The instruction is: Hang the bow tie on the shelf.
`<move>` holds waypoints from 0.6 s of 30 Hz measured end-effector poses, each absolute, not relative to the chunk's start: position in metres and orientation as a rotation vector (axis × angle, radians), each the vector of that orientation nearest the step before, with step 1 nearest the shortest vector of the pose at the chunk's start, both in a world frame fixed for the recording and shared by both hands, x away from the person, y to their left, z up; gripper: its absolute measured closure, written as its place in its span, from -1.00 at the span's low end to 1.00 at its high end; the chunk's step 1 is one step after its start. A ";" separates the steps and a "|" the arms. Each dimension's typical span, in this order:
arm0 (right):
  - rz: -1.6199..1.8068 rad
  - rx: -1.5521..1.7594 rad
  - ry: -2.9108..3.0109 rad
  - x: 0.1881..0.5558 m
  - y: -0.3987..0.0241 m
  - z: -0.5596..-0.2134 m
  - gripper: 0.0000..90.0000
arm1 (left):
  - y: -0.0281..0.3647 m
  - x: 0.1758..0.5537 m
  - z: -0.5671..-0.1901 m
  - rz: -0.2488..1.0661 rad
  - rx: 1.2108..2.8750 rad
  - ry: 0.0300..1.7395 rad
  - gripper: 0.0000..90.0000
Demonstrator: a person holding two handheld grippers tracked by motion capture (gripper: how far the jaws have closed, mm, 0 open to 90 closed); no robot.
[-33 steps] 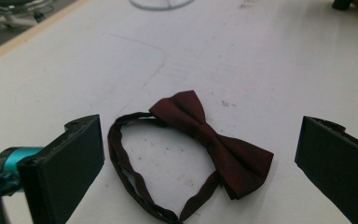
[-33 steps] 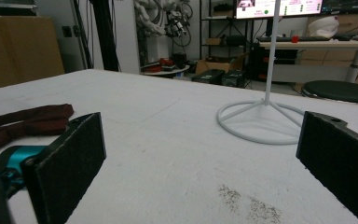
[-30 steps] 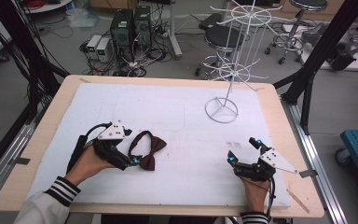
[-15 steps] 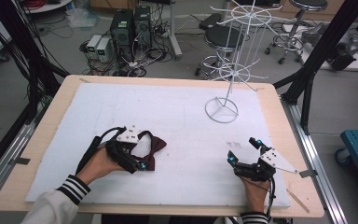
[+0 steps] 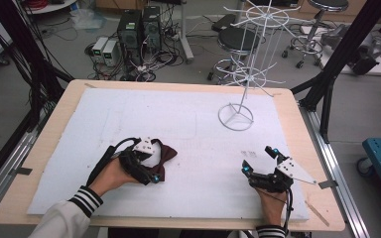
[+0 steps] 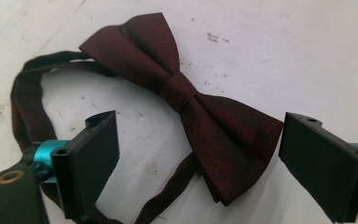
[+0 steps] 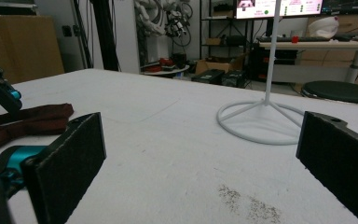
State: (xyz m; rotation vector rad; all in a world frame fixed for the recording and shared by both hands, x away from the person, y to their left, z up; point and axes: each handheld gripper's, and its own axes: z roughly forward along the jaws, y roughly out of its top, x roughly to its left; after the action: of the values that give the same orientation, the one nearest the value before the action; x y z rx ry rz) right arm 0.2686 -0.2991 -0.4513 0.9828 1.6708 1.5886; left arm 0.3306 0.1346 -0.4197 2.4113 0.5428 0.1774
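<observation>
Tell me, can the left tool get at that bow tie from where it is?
Probably yes. The left tool sits right over the bow tie, one wing lying between its jaws, which have just been closing but do not press on it. Nothing lies between them on the table.

A wooden-edged table (image 5: 69, 99) is covered by a white foam sheet (image 5: 144, 114). On the sheet are seen a dark red bow tie (image 6: 186, 100) and a white wire rack (image 5: 236, 116), well apart.
</observation>
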 end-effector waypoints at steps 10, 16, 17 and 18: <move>1.583 0.973 1.668 0.269 -0.299 -0.451 -0.99 | 0.133 0.332 -0.423 0.103 2.449 0.577 -0.20; 1.584 0.973 1.668 0.269 -0.299 -0.451 -0.99 | 0.133 0.332 -0.423 0.093 2.453 0.571 0.11; 1.585 0.974 1.669 0.269 -0.299 -0.451 -0.99 | 0.133 0.331 -0.423 0.079 2.447 0.568 0.31; 1.588 0.983 1.671 0.269 -0.298 -0.451 -0.99 | 0.133 0.331 -0.423 0.086 2.448 0.565 0.35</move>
State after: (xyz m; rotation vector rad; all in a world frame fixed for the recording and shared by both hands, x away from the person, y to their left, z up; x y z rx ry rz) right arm 0.2685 -0.2985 -0.4513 0.9829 1.6711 1.5882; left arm 0.3309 0.1326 -0.4227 2.4475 0.5651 0.0865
